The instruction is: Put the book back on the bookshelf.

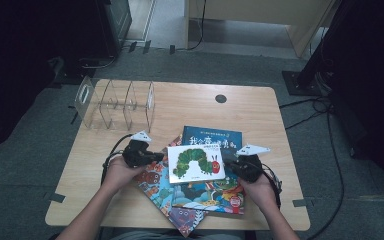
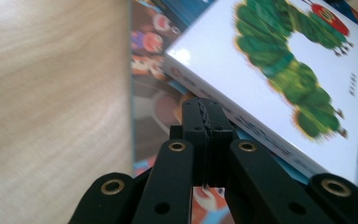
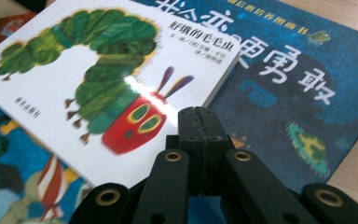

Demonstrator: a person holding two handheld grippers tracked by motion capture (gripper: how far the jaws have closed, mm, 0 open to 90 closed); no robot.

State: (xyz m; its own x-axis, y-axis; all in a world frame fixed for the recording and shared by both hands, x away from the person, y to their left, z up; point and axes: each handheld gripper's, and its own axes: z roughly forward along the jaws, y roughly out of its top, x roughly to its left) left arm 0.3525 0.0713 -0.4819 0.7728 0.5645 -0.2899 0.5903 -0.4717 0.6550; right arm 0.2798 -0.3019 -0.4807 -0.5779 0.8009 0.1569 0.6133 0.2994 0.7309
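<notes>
Jaws of both grippers pressed together, flanking caterpillar book (image 1: 196, 163), long axis across the table, caterpillar's head rightward.

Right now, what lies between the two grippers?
In the high view, the white caterpillar book lies atop the pile, between the left gripper and the right gripper.

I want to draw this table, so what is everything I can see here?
caterpillar book: one, white with a green caterpillar, on top of the book pile.
dark blue book: one, under the caterpillar book, farther side.
other picture books: at least two, colourful, fanned out at the near edge.
clear rack: one, see-through, far left of the table.
table: one, light wood.
left tool: one, black, shut, at the caterpillar book's left edge.
right tool: one, black, shut, at its right edge.
</notes>
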